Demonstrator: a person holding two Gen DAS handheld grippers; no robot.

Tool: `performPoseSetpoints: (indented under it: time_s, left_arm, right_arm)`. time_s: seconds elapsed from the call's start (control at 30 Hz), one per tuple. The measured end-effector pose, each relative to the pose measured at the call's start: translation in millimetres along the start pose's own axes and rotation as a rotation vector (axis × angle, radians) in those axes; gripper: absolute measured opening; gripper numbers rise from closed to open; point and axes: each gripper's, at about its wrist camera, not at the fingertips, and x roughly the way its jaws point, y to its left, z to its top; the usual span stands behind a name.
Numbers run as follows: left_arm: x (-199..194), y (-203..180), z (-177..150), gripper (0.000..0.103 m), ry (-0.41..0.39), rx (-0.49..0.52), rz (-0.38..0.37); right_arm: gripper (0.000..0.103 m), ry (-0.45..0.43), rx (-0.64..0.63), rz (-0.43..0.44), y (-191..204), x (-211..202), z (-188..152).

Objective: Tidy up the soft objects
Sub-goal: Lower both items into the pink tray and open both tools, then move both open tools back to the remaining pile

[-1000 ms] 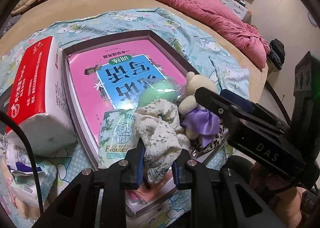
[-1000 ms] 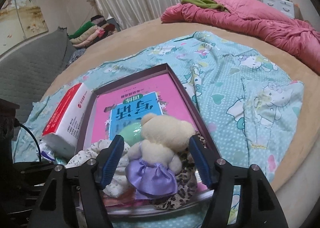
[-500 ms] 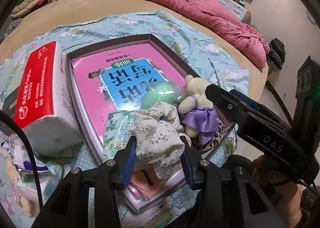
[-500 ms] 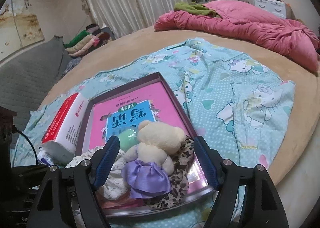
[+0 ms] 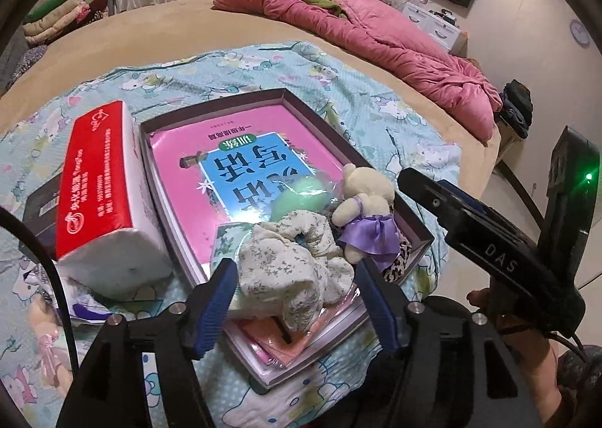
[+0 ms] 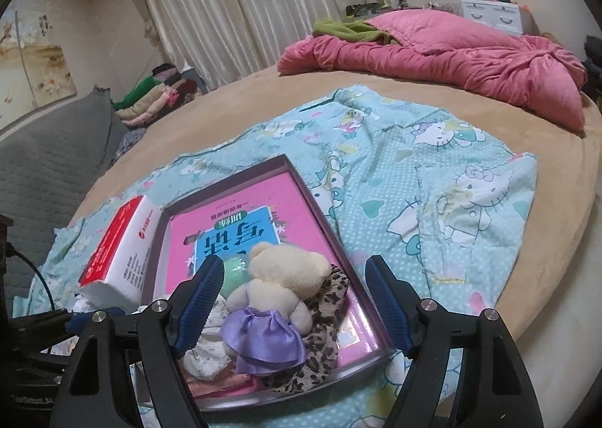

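A dark shallow box with a pink book in it lies on the patterned sheet. At its near end lie a floral cloth bundle, a cream teddy in a purple skirt, a green soft ball and a leopard-print cloth. My left gripper is open, its jaws standing either side of the floral bundle. My right gripper is open around the teddy without touching it; it also shows at the right of the left wrist view.
A red and white tissue pack lies left of the box. Small packets lie at the near left. A pink quilt is heaped at the far side. The bed edge drops off at the right.
My left gripper has opened and let go of the floral bundle, which now rests in the box. Both grippers have drawn back and upward from the box.
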Motion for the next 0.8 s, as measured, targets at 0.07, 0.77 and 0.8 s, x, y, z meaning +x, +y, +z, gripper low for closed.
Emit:
performPoseSetpoints:
  time_s: [0.07,0.77,0.8]
  left_arm:
    - [-4.3,0.9,-0.8,0.067,-0.008,0.004,0.015]
    - [-80.9,31.9,-6.3,0.075,-0.098,-0.034,0.141]
    - [-83.9,34.9,-7.1,0.075,-0.101,-0.04,0.143]
  right_arm:
    - [0.079,-0.005,-0.004,-0.002,0.8,-1.6,0.0]
    - [0.08,-0.053,-0.159,0.073,74.3,-47.7,10.7]
    - [0.08,-0.051,-0.163,0.08,79.0,-49.2,10.9]
